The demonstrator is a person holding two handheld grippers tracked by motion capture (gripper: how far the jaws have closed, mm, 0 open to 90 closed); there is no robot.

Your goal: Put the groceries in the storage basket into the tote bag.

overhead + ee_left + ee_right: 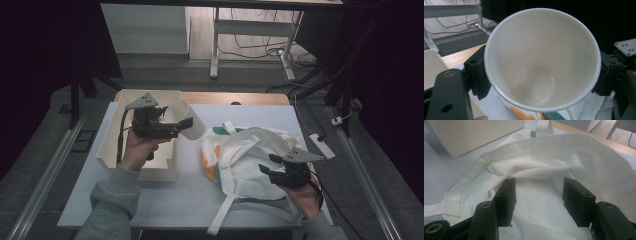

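Note:
My left gripper [181,125] is shut on a white cup [195,131] and holds it in the air, tipped on its side, between the box and the bag. In the left gripper view the cup's empty inside [536,62] faces the camera, with a black finger [477,75] pressed on each side of its rim. A white cloth tote bag [245,150] with orange and teal print lies crumpled right of centre on the table. At the bag's right side my right gripper [272,169] is open, its fingers [506,197] set apart over the loose cloth of the bag's mouth [541,167].
An open cream box [112,145] stands at the table's left, just under and behind the left hand. The bag's straps [222,215] trail toward the front edge. A white power strip [322,145] lies off the right side. Table legs and cables stand beyond.

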